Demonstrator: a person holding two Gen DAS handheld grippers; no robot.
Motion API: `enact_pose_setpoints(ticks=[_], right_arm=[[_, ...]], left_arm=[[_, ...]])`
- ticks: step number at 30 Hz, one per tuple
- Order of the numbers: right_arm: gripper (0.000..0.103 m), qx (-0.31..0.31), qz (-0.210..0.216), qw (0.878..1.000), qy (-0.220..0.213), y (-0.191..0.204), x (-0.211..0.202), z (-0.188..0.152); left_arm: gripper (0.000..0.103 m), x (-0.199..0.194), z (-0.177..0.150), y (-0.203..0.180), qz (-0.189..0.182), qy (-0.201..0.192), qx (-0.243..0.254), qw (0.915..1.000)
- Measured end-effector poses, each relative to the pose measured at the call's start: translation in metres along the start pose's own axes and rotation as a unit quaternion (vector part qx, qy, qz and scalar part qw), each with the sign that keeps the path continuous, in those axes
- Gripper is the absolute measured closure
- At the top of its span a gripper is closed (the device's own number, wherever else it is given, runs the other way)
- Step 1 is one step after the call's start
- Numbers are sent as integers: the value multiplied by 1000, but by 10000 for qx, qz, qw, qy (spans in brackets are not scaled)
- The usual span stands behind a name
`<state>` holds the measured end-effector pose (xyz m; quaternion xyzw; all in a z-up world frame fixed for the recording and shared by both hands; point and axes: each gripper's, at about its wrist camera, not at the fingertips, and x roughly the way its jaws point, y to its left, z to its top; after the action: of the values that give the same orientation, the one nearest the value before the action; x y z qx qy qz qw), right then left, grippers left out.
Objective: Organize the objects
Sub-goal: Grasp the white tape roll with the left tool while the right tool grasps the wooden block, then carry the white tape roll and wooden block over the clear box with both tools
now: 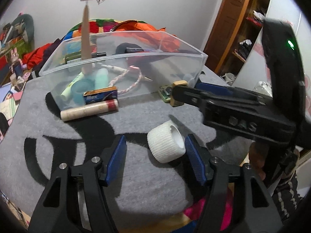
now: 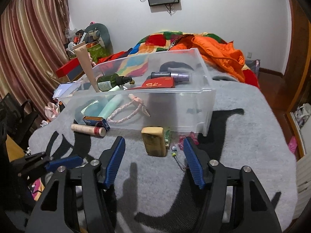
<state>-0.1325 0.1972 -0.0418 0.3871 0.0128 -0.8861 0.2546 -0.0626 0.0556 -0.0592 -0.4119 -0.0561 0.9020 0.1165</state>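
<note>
Two half-open, empty grippers worry me: my left gripper (image 1: 155, 155) brackets the white ribbed tape roll (image 1: 166, 142) at its two o'clock unevenly, so closing could roll it away, while my right gripper (image 2: 154, 160) might topple the upright yellow sponge block (image 2: 154, 141) at twelve o'clock.

On the blanket (image 1: 58, 155) we find the bin (image 1: 124, 58) standing at the far side. In it lie a rope (image 2: 126, 114), bottles (image 2: 114, 81) and a tube (image 2: 85, 66) leaning upright at its left end. Before the bin's front wall, a small box (image 2: 96, 123) sits left with a stick (image 2: 88, 129) just before it; a block (image 2: 154, 143) stands to their right. Nearer us lies a bandage roll (image 1: 165, 144).
</note>
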Motion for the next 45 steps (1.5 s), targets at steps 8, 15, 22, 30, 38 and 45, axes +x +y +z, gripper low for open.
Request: enact_pose_setpoints(ticks=[8, 15, 22, 30, 38, 45], right_arm=[[78, 6, -18, 9999, 132, 3, 19, 4], [79, 33, -21, 10000, 42, 0, 12, 2], [79, 61, 65, 9999, -136, -1, -6, 2], [79, 127, 111, 9990, -410, -6, -29, 12], [79, 176, 67, 9975, -687, -13, -44, 22], [79, 248, 10, 9948, -991, -19, -53, 41]], left_arm=[[49, 7, 0, -3, -138, 75, -6, 9999], [74, 7, 5, -11, -225, -34, 33, 9997], [77, -13, 12, -13, -56, -401, 146, 9991], [77, -28, 28, -1, 126, -647, 84, 9978], [77, -35, 50, 19, 316, -824, -59, 9961], [77, -43, 76, 22, 379, -1096, -47, 9932]])
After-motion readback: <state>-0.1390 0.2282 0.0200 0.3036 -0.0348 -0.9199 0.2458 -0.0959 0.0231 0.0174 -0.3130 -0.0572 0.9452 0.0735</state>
